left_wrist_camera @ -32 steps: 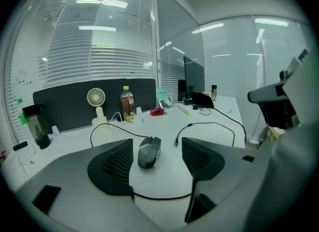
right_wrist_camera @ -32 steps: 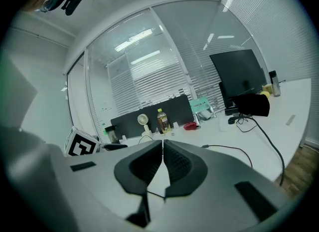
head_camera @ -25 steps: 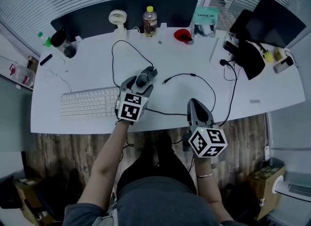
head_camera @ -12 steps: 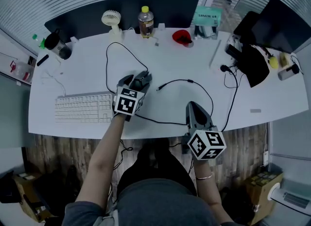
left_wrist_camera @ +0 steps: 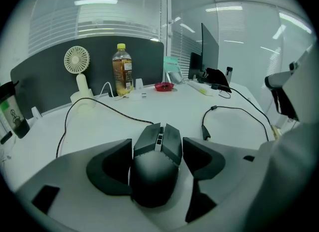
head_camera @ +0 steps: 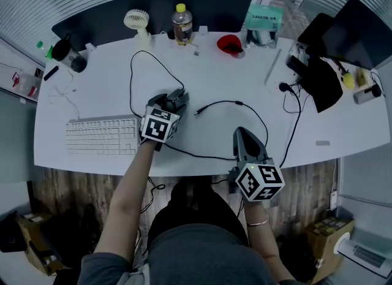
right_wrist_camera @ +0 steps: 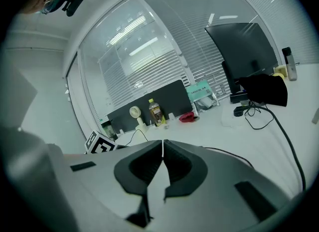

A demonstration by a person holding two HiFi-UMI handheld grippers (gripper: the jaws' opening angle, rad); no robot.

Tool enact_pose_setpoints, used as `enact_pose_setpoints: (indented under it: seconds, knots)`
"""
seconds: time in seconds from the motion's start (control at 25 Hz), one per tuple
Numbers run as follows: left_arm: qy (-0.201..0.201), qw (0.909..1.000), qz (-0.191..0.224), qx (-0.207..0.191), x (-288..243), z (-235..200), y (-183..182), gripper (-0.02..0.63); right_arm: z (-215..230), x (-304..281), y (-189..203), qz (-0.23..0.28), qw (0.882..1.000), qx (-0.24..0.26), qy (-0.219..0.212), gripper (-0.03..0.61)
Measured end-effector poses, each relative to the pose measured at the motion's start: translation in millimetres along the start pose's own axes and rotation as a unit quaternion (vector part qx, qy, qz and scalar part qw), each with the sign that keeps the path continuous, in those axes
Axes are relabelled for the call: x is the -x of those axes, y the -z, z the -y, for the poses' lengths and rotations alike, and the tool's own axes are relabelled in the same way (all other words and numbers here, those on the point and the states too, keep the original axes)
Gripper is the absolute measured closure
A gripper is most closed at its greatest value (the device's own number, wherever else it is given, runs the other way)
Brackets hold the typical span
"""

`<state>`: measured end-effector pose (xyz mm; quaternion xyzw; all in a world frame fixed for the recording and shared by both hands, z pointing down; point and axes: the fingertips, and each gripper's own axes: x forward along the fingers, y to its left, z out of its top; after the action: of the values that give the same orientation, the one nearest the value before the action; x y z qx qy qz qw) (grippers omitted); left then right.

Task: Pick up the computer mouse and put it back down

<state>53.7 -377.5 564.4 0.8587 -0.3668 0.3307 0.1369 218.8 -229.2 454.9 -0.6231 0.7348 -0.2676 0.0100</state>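
Observation:
The black computer mouse (head_camera: pixel 176 100) sits on the white desk (head_camera: pixel 208 75), right of the keyboard, with its cable looping off toward the back. My left gripper (head_camera: pixel 172 99) has its jaws pressed against both sides of the mouse. In the left gripper view the mouse (left_wrist_camera: pixel 154 176) fills the gap between the jaws of the left gripper (left_wrist_camera: pixel 157 147); whether it is off the desk I cannot tell. My right gripper (head_camera: pixel 240 133) hovers over the desk's front edge, shut on nothing. The jaws of the right gripper (right_wrist_camera: pixel 163 148) meet in its own view.
A white keyboard (head_camera: pixel 101 135) lies just left of the mouse. A loose black cable (head_camera: pixel 245 107) curves between the two grippers. Along the back stand a bottle (head_camera: pixel 179 23), a small fan (head_camera: pixel 136 22), a red object (head_camera: pixel 229 45) and a dark cup (head_camera: pixel 66 54). A monitor (head_camera: pixel 361 29) fills the right end.
The left gripper has slid forward over the mouse, which now sits deeper between its jaws. The right gripper has stayed at the desk's front edge.

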Motion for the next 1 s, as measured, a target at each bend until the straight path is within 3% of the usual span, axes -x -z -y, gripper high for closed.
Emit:
enact_pose_setpoints:
  seconds: [0.48,0.68,1.0]
  knots:
    - [-0.025,0.9997,-0.002,0.002,-0.4,-2.2,3.5,0.308,0.5,-2.4,1.9,-0.009,1.0,-0.001,-0.01,0.58]
    - [-0.045,0.999,0.005,-0.004,17.8,0.7,-1.6,0.308,-2.0,-4.9,1.8,-0.013,1.0,0.001,-0.02,0.581]
    - [-0.072,0.9969,0.025,0.021,55.0,2.3,-9.7,0.308,-21.3,-12.4,2.6,-0.017,0.998,0.007,-0.055,0.583]
